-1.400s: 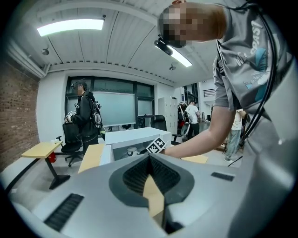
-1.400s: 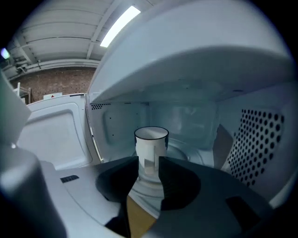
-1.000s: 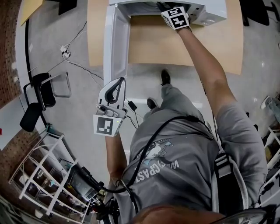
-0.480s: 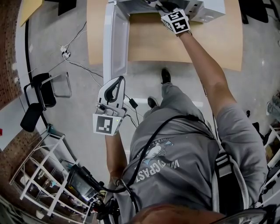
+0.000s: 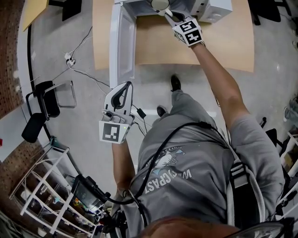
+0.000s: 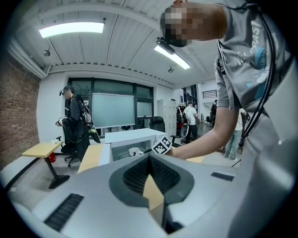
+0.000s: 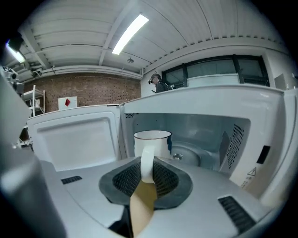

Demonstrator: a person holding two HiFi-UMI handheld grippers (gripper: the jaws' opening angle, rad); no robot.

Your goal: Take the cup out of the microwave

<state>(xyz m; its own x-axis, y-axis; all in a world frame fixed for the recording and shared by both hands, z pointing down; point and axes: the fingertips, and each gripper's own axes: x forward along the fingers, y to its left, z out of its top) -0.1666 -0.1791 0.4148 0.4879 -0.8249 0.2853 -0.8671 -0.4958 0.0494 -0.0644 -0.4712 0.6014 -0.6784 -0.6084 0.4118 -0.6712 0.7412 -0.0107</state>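
Left gripper [image 5: 125, 88] hangs idle beside the open door [image 5: 122, 42], jaws pressed together on nothing. Across to the microwave [image 5: 212, 10], and the cup [image 7: 152, 139] is right at the cavity mouth, turntable behind it; whether it rests on the floor there, I can't tell. The right gripper [image 7: 146, 173] has just been closing and now pinches the cup's handle [image 7: 146, 160] between its pads. I'd call this the take-out step: grip made, cup not yet clear of the opening. The next move wants a level, straight pull back toward the person, clear of the door frame, then down onto the table [image 5: 223, 46]. The cup stands upright; long axis vertical; mouth up; handle pointing back at the gripper.
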